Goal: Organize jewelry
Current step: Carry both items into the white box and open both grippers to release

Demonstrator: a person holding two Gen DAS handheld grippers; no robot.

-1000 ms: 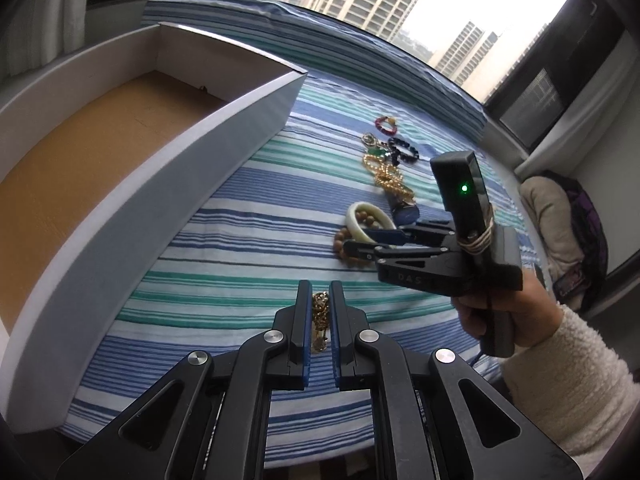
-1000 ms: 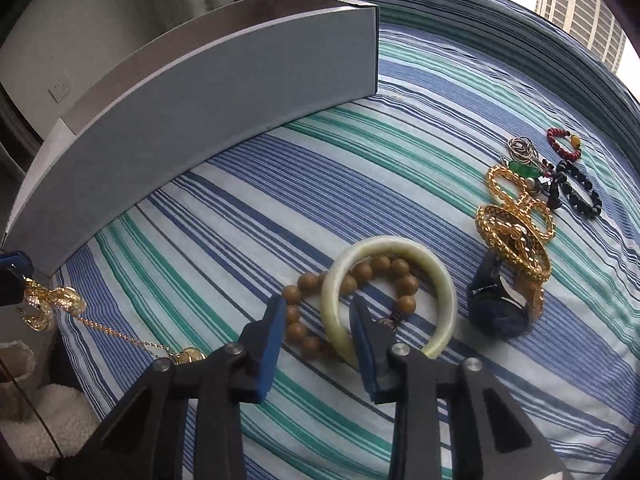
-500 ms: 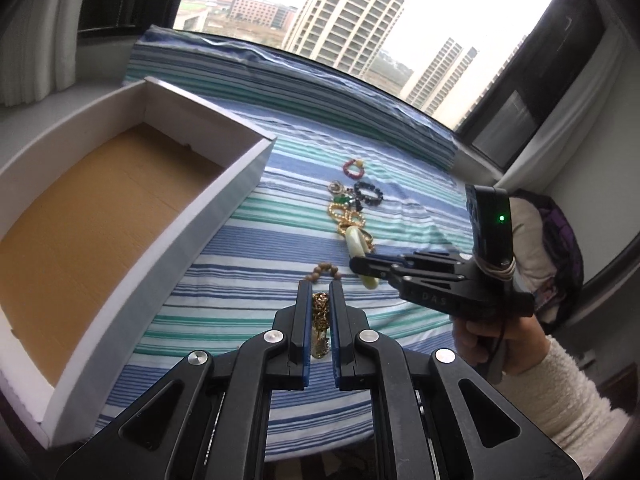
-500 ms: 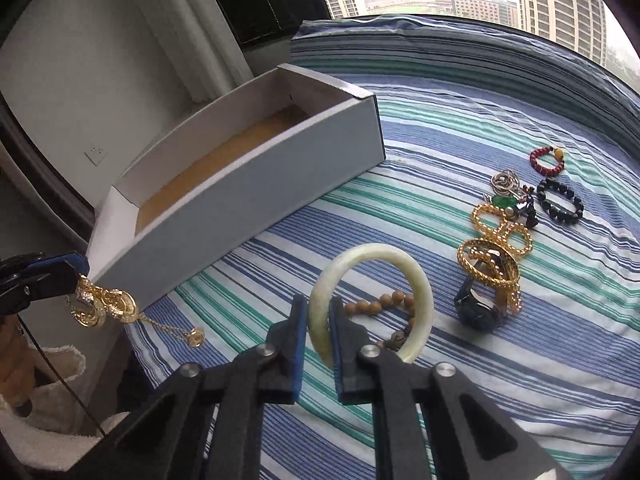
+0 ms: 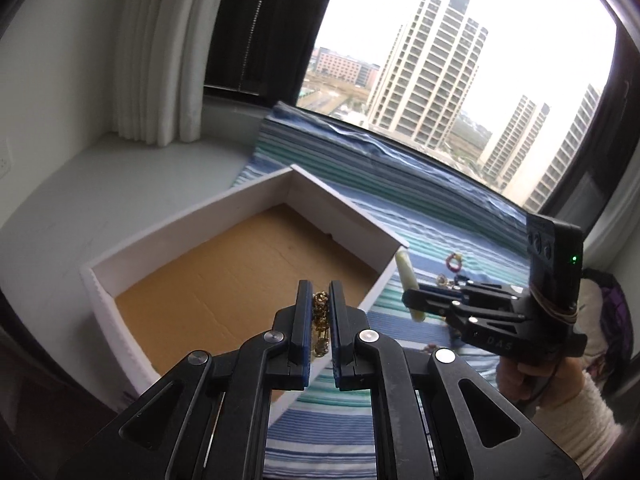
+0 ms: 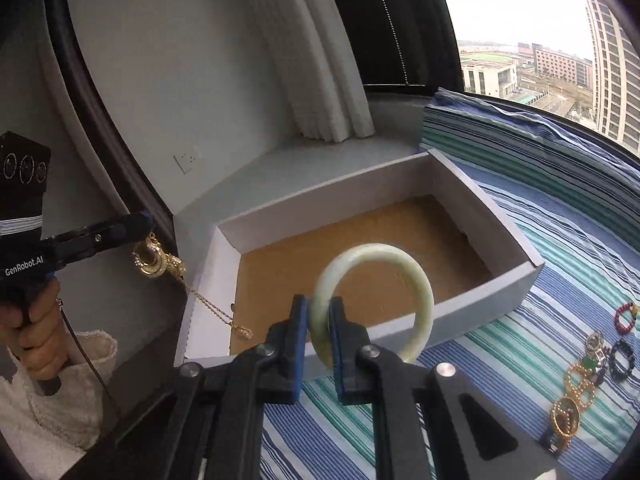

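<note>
My left gripper [image 5: 321, 296] is shut on a gold necklace [image 5: 320, 314] and hangs over the near end of the white box [image 5: 248, 196] with its brown cardboard floor. In the right wrist view that left gripper [image 6: 146, 222] holds the gold necklace [image 6: 158, 262], whose chain dangles down beside the white box [image 6: 496, 208]. My right gripper [image 6: 319, 310] is shut on a pale green bangle [image 6: 424, 288], lifted in front of the box's long side wall. In the left wrist view the right gripper [image 5: 408, 296] holds the bangle [image 5: 408, 276] edge-on beside the box.
Several pieces lie on the striped cloth [image 6: 540, 344] at the right: a red bead ring [image 6: 626, 318], a black bead bracelet [image 6: 620, 362], gold chain bracelets [image 6: 580, 384] and a gold watch [image 6: 564, 420]. Behind the box run a white sill [image 5: 100, 184] and a window.
Both grippers rose from the cloth and swung toward the box. The right gripper shut on the bangle and lifted it; the left carried the necklace up over the box end.
</note>
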